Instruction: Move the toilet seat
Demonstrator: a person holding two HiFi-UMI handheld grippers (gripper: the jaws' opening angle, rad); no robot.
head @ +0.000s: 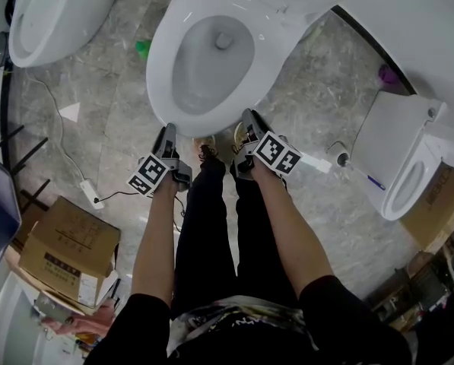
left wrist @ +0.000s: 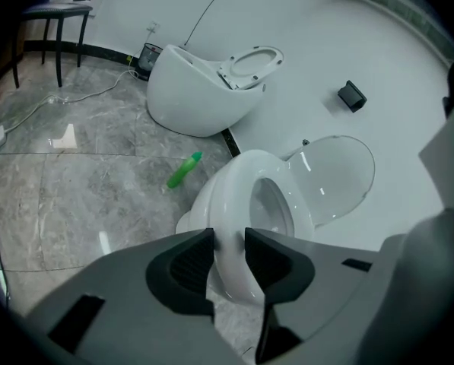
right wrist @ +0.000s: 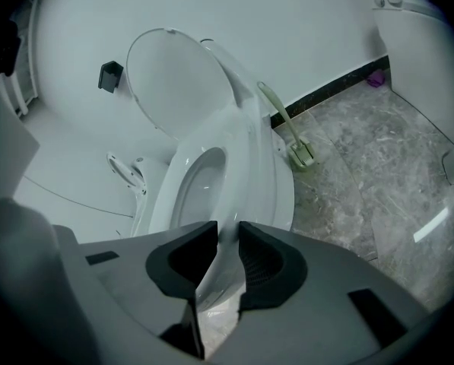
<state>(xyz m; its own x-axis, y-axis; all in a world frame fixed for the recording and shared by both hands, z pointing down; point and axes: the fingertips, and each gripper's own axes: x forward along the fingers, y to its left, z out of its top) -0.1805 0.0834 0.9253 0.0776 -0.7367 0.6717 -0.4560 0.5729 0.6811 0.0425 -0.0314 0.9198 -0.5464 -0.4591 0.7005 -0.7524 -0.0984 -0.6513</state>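
- The right gripper [right wrist: 228,230] has its jaws pinched on the front edge of the white toilet seat [right wrist: 251,166] — one pad on each side.
- The lid [right wrist: 169,82] stands raised behind it.
- A toilet brush [right wrist: 291,134] leans at the far edge of the grey marble floor [right wrist: 379,173].

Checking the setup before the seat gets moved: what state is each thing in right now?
toilet seat: down on the bowl.
lid: raised.
left gripper: shut on the toilet seat's front edge.
right gripper: shut on the toilet seat's front edge.
green bottle: lying on its side on the floor.
toilet brush: standing in its holder.
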